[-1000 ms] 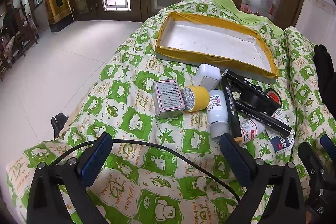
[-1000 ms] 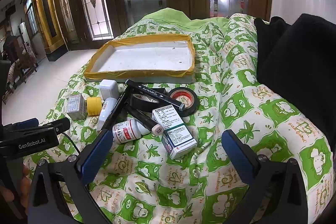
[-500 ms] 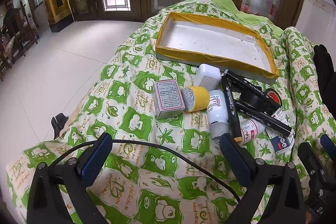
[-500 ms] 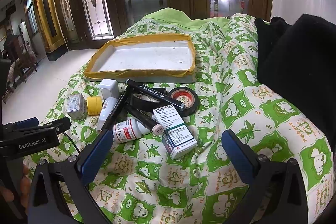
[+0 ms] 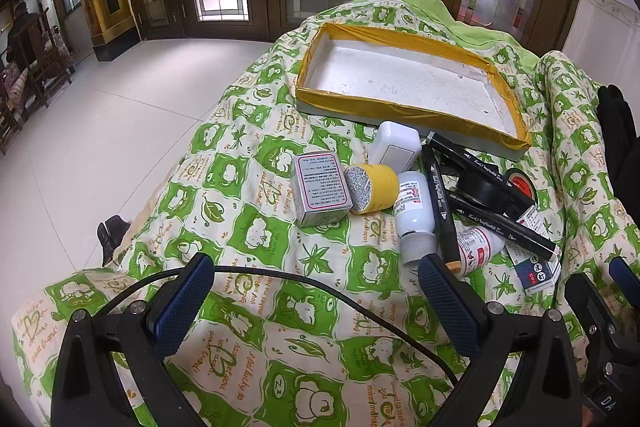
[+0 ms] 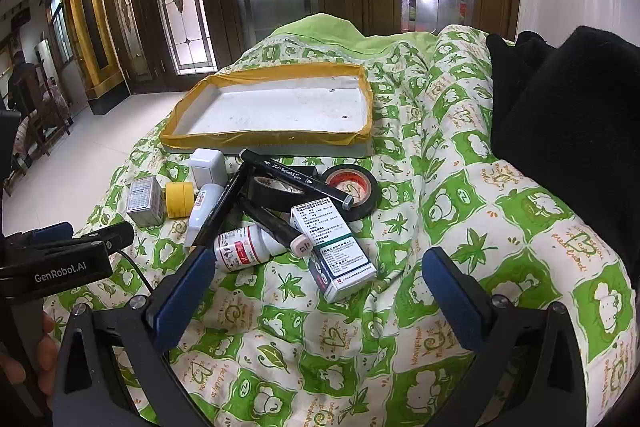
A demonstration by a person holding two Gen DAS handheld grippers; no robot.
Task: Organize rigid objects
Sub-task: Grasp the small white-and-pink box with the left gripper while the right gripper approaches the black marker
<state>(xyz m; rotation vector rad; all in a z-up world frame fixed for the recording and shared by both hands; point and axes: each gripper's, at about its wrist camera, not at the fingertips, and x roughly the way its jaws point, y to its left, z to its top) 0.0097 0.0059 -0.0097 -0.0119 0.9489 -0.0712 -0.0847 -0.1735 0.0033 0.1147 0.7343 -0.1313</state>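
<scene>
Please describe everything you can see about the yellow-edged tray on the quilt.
The tray is a shallow rectangle with a white, foam-like floor, lightly speckled with dark marks, and low walls wrapped in yellow tape; its outer side looks grey. It lies flat and empty on the green patterned quilt, beyond the pile of objects. A white plastic box and a black marker lie close to its near wall; contact cannot be told. Neither tool touches it.

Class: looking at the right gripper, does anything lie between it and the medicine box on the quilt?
Nothing visible does. The right gripper is open, and only bare quilt separates it from the medicine box.
</scene>
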